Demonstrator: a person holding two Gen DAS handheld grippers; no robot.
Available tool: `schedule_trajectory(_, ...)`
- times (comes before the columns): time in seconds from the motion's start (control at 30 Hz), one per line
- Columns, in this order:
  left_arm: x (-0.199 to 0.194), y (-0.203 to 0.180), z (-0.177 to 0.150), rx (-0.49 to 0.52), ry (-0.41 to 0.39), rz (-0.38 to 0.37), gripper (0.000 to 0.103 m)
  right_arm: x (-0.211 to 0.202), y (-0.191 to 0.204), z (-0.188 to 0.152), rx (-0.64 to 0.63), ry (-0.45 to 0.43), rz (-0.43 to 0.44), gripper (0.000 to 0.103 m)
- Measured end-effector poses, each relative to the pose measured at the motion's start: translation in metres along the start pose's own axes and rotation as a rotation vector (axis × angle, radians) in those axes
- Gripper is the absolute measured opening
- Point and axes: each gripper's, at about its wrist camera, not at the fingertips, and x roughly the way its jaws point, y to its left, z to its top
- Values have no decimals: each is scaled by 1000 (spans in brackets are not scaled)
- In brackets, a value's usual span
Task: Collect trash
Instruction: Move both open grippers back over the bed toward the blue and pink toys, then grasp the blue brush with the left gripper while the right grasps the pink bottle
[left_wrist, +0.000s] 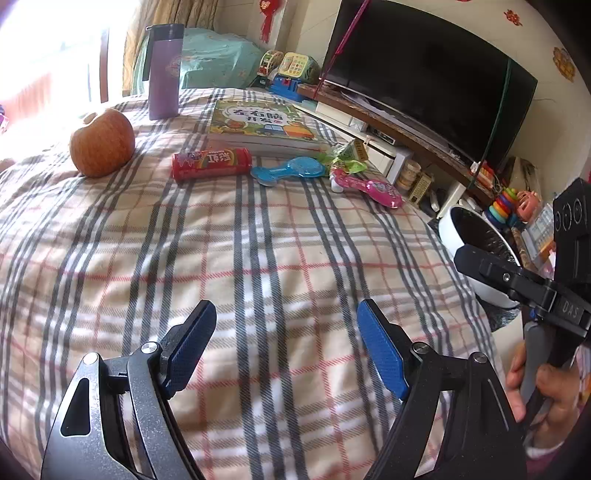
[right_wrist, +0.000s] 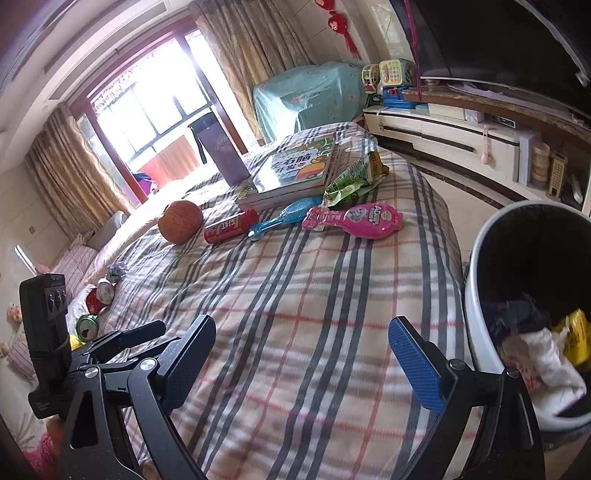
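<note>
plaid cover: grey, pink and cream checked blanket (left_wrist: 258, 240) over the bed, carrying everything.
clutter: red-orange apple (left_wrist: 101, 142), purple steel flask (left_wrist: 164, 72) and stacked picture books (left_wrist: 258, 125) behind the wrappers.
trash: red candy tube (left_wrist: 211, 162), blue plastic spoon-shaped pack (left_wrist: 288, 171), crumpled green wrapper (left_wrist: 345, 157), pink flat pouch (left_wrist: 369, 186), in a row mid-bed.
bin: white round bin with black liner (right_wrist: 476, 295) beside the bed, rubbish inside.
left gripper (left_wrist: 286, 345): jaws wide, empty.
right gripper (right_wrist: 303, 356): jaws wide, empty.

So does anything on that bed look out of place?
Yes: snack wrappers lie loose on the blanket, a green one against the books and a pink one beside it. The bin stands alongside.
</note>
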Motion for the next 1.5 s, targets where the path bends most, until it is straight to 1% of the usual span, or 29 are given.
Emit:
schedule_trajectory(0.2, 12, 2, 10, 32, 14, 7, 81, 18, -3, 13, -38, 45, -29, 96)
schedule_trajectory(0.3, 22, 1, 18, 66, 22, 7, 81, 25, -4, 21, -68, 65, -43, 96)
schedule_trajectory(0.43, 38, 2, 32, 100, 39, 12, 81, 35, -8, 35, -101, 86, -74, 96)
schedule_trajectory(0.57, 47, 2, 43, 122, 47, 12, 81, 50, -12, 54, -147, 125, -102, 96)
schedule_trajectory(0.67, 55, 0, 52, 150, 52, -6, 81, 65, -15, 68, -172, 161, -121, 96)
schedule_trajectory(0.73, 64, -1, 59, 186, 66, -33, 81, 75, -17, 78, -194, 184, -128, 96)
schedule_trajectory(0.9, 82, -2, 79, 259, 70, -35, 81, 100, -13, 94, -295, 244, -159, 95)
schedule_trajectory(1.0, 90, -2, 96, 310, 60, -43, 81, 112, -17, 100, -324, 270, -168, 93)
schedule_trajectory(1.03, 93, -3, 101, 330, 56, -40, 81, 117, -18, 102, -334, 281, -177, 92)
schedule_trajectory(1.07, 96, -5, 103, 344, 53, -40, 81, 120, -19, 102, -343, 290, -183, 86)
schedule_trajectory(1.1, 99, -6, 107, 365, 53, -40, 81, 123, -20, 102, -351, 299, -189, 74)
schedule_trajectory(1.13, 102, -8, 110, 379, 54, -40, 81, 125, -21, 101, -353, 312, -189, 66)
schedule_trajectory(1.17, 107, -10, 114, 399, 57, -38, 81, 126, -23, 100, -349, 323, -184, 53)
schedule_trajectory(1.2, 109, -12, 116, 412, 58, -36, 81, 128, -24, 99, -344, 334, -175, 50)
schedule_trajectory(1.27, 118, -18, 120, 442, 59, -25, 81, 126, -26, 95, -349, 333, -171, 50)
schedule_trajectory(1.37, 131, -26, 125, 462, 69, -18, 80, 119, -30, 89, -329, 320, -156, 50)
schedule_trajectory(1.47, 142, -31, 127, 482, 81, 7, 80, 110, -30, 84, -315, 314, -141, 49)
schedule_trajectory(1.5, 146, -33, 127, 485, 90, 18, 78, 106, -30, 82, -310, 312, -139, 49)
